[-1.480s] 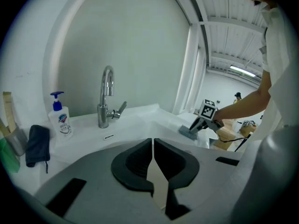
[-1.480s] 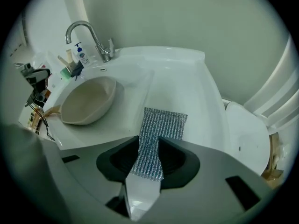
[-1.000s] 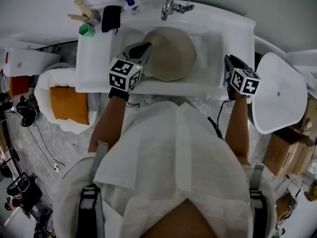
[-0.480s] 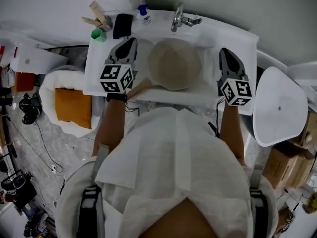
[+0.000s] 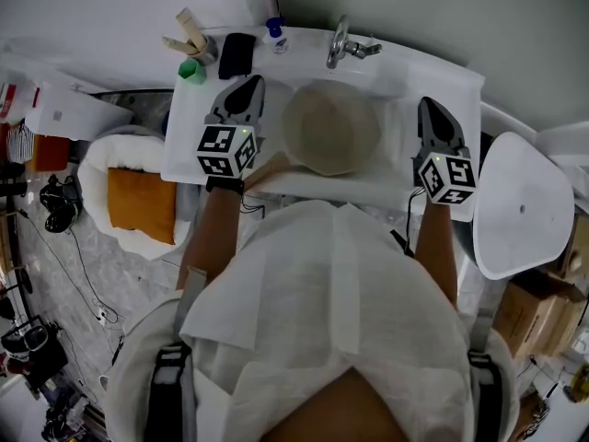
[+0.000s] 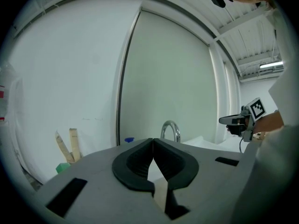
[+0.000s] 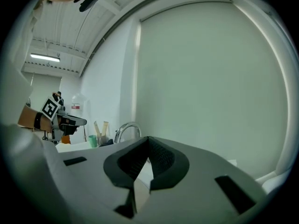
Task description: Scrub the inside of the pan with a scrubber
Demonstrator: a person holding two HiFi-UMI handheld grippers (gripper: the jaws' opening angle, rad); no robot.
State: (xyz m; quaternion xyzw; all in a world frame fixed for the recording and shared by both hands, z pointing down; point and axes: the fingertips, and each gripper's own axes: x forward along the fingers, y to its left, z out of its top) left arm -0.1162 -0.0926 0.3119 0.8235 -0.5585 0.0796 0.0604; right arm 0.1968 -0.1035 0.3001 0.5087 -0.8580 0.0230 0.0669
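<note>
Since a second ago: both grippers lifted clear of sink, turned from pointing down to near level. Left gripper (image 5: pixel 250 85) gone from pan rim, now just left of pan; jaws clenched, empty. Right gripper (image 5: pixel 429 107) right of pan; jaws have just been closing, now clenched on nothing. Pan (image 5: pixel 331 127) in sink (image 5: pixel 189 132) basin under faucet (image 5: pixel 339 42), between grippers, wooden handle (image 5: pixel 265 168) toward person.

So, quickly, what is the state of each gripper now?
Left gripper: closed, holding nothing.
Right gripper: jaws have just been closing, now closed, holding nothing.
</note>
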